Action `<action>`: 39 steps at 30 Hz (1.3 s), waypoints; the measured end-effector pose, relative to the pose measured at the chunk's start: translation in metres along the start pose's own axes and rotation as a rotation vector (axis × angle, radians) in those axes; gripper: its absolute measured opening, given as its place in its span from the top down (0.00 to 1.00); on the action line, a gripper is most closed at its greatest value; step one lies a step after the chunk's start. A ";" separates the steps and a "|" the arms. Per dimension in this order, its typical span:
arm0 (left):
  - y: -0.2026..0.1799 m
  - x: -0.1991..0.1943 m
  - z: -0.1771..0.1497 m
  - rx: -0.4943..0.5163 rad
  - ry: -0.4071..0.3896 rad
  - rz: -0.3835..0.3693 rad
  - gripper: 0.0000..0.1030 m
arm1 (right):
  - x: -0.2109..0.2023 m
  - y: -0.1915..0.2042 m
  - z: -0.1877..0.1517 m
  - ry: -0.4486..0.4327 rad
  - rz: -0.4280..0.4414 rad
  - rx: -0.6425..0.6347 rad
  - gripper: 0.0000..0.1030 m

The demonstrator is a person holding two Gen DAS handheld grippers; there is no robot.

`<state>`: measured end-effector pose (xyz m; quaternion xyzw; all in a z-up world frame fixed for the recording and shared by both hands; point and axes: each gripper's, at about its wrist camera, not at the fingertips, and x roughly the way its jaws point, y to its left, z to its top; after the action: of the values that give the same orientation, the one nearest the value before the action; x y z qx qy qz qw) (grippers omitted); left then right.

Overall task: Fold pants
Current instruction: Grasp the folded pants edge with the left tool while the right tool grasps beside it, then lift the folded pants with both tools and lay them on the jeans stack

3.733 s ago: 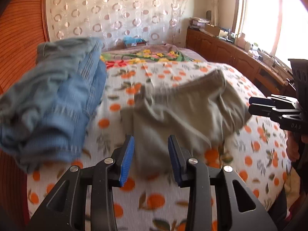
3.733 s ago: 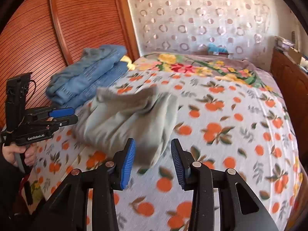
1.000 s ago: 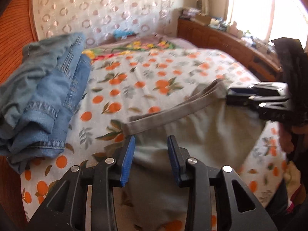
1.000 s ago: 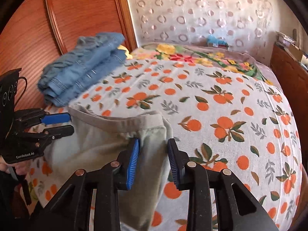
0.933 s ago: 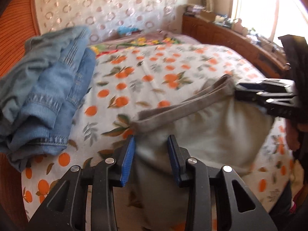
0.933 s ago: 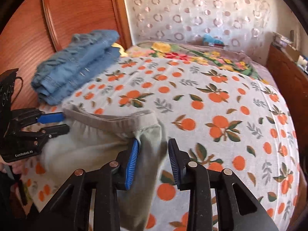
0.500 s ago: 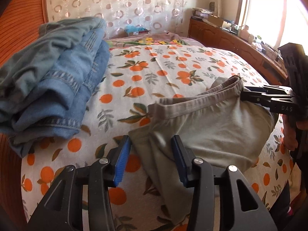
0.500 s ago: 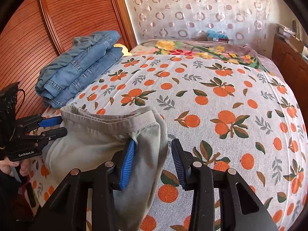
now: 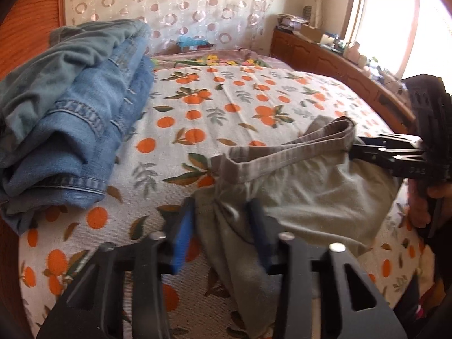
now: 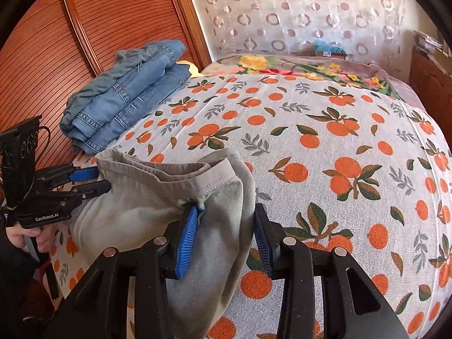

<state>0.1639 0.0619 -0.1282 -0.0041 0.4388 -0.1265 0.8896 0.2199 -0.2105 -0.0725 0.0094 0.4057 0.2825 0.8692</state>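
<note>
Grey-green pants [image 9: 308,195] lie bunched on the near edge of the bed, waistband [image 9: 285,152] up and stretched between both grippers. My left gripper [image 9: 223,231] stands open with a fold of the pants between its blue pads; from the right wrist view [image 10: 96,179] its tips reach the waistband's left end. My right gripper [image 10: 223,231] is open too, with pants cloth [image 10: 158,197] draped between and over its pads. In the left wrist view it [image 9: 356,151] sits at the waistband's right end.
A stack of folded blue jeans [image 9: 73,130] lies at the bed's left side, also in the right wrist view [image 10: 124,96], against a wooden slatted wall [image 10: 56,56]. The orange-print bedsheet [image 10: 339,141] stretches beyond. A wooden cabinet [image 9: 339,65] runs along the right under a window.
The pants were picked up, held stretched by the waistband and lowered onto the bed. Both grippers' jaws have widened in the last half second and the cloth has slackened.
</note>
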 end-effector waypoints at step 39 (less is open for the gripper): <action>-0.009 -0.121 0.030 -0.024 -0.370 -0.030 0.91 | -0.091 0.057 0.064 -0.231 0.028 -0.233 0.87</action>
<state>0.1150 0.0776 -0.0143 -0.0444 0.2691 -0.1317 0.9530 0.1909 -0.1942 0.0485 -0.0530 0.2672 0.3368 0.9013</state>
